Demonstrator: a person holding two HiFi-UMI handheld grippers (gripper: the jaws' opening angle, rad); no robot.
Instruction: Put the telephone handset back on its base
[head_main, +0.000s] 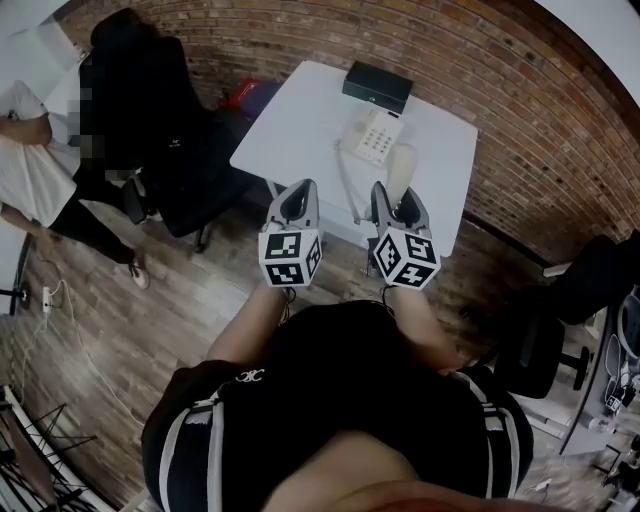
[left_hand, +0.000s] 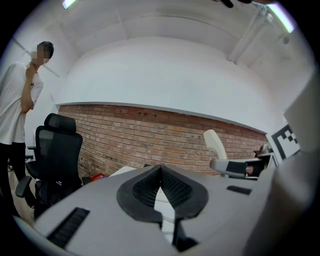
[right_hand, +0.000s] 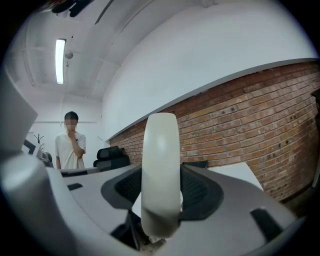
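**Handset clamped upright, base waiting on the counter**

The right hand-held gripper (head_main: 398, 197) is clenched on the telephone handset (right_hand: 160, 170), a smooth, cream, rounded plastic bar standing upright between ribbed black pads. Gripped across its narrow width, it should ride steady for lowering into the cradle. It hangs in the air short of the counter (head_main: 300, 130), well apart from the base (head_main: 372, 135), a pale boxy keypad unit lying flat on the white top near a black box (head_main: 378, 85). The left hand-held gripper (head_main: 298, 200) is pinched together and empty, probably just a spare

Glossy cream plastic handset (right_hand: 160, 175), rough brick wall (head_main: 250, 40), wooden floor (head_main: 150, 330)
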